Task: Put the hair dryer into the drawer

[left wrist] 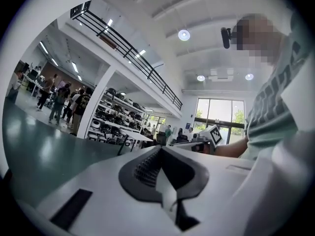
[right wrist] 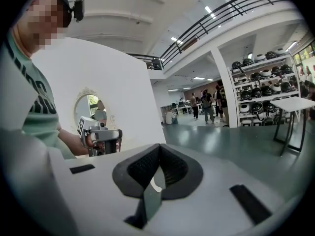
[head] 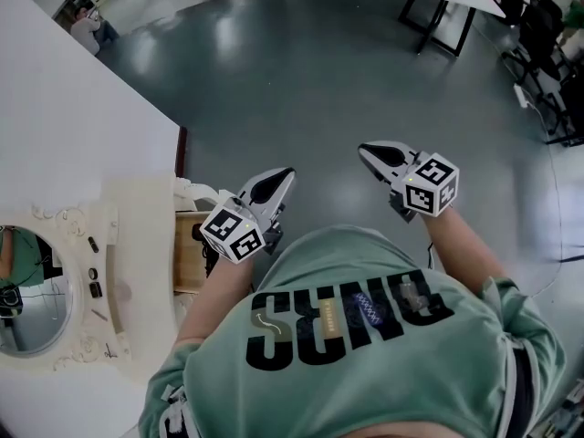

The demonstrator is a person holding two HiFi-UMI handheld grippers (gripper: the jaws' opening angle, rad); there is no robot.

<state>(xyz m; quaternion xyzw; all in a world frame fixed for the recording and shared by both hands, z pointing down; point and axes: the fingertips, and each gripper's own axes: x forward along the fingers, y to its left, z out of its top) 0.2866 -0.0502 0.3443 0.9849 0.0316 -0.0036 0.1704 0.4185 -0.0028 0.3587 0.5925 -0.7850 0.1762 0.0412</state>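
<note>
both grippers held about level before our chest, off the furniture, so we judge neither is working just now. left gripper (head: 281, 175): claw pinched fully together, nothing between its ribbed black pads (left wrist: 145, 167). right gripper (head: 367, 151): likewise closed and empty, aimed over the glossy grey floor (head: 301, 80). at near left the drawer (head: 187, 263) stands pulled out of the cream dressing table (head: 137, 245), pale wood inside. hair dryer: not surely seen. a dark shape at the drawer's right edge, half behind the left gripper, may be it. oval mirror (head: 32, 290), carved scrolled frame.
</note>
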